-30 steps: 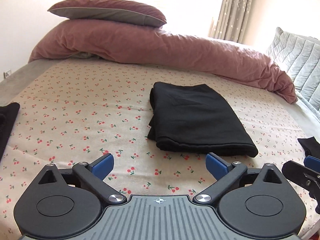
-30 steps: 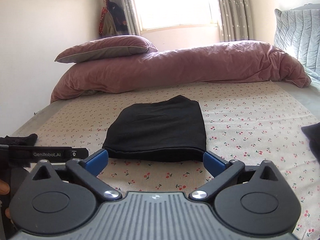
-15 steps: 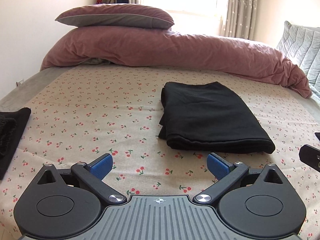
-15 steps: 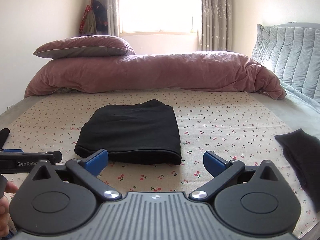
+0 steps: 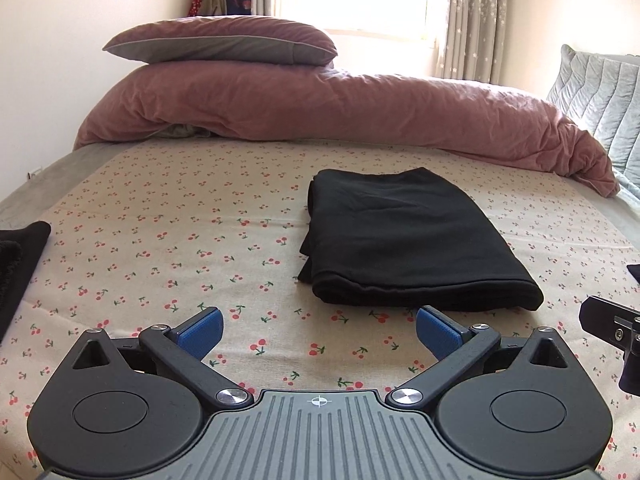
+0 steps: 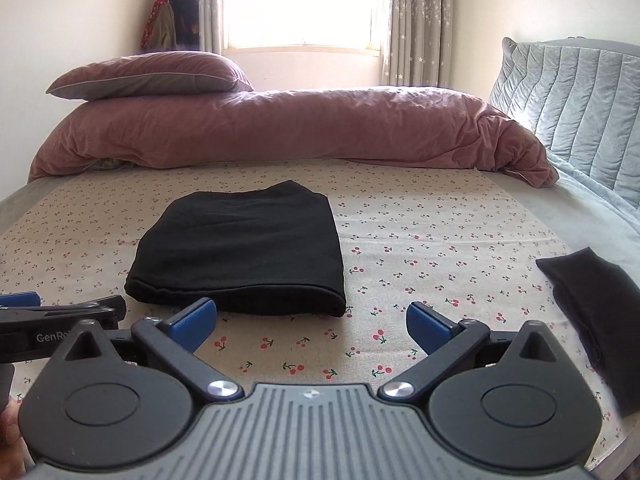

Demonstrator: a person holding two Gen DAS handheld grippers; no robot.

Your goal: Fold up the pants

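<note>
The black pants (image 5: 404,240) are lying folded into a neat rectangle on the cherry-print bed sheet (image 5: 160,248). Both the left gripper (image 5: 318,330) and the right gripper (image 6: 310,320) are hovering just short of the near edge — fingers spread wide, gripping nothing.

Both wrist views face the window – low, sharing the bed (image 5: 160,216).

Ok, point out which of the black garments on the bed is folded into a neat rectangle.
The black pants in the middle of the cherry-print sheet. The dark garment at the right edge and the one at the left edge show only partly.
</note>
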